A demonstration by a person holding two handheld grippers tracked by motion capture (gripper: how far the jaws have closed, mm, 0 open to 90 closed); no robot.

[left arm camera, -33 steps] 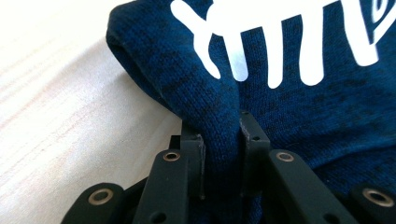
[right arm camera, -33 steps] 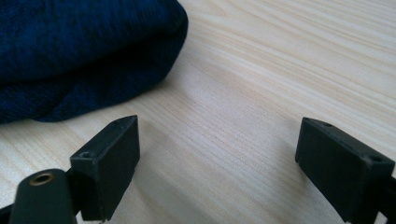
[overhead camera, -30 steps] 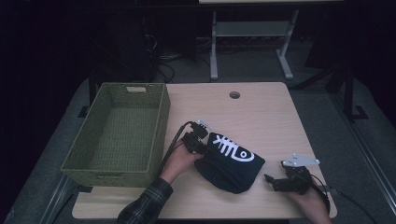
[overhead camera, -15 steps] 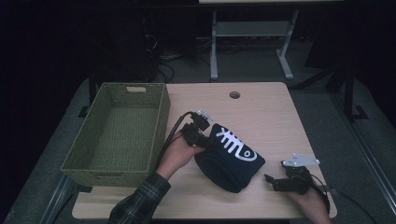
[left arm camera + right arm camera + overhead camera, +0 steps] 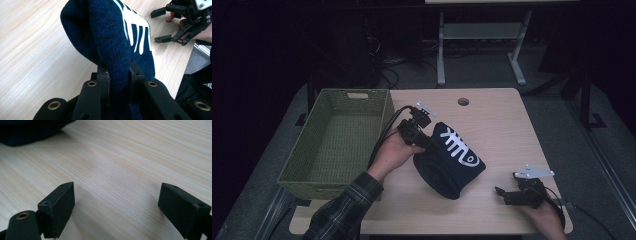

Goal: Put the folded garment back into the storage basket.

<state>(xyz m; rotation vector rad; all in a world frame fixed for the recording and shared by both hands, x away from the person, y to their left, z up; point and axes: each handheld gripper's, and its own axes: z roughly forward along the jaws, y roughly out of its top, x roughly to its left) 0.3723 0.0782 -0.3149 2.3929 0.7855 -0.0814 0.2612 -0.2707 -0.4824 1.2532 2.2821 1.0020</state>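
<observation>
Left gripper (image 5: 119, 75) pinches a fold of the navy knit hat (image 5: 449, 160), probably to carry it toward the green wicker basket (image 5: 292, 172), while right gripper (image 5: 504, 194) rests spread on the table (image 5: 502, 120).

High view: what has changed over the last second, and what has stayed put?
The left tongs, shut on the dark blue knit, have moved up the table, away from the person and slightly right, lifting the knit's near-basket edge so it bunches and stands taller. The right tongs stayed open and resting near the table's front right. The basket did not move.
</observation>
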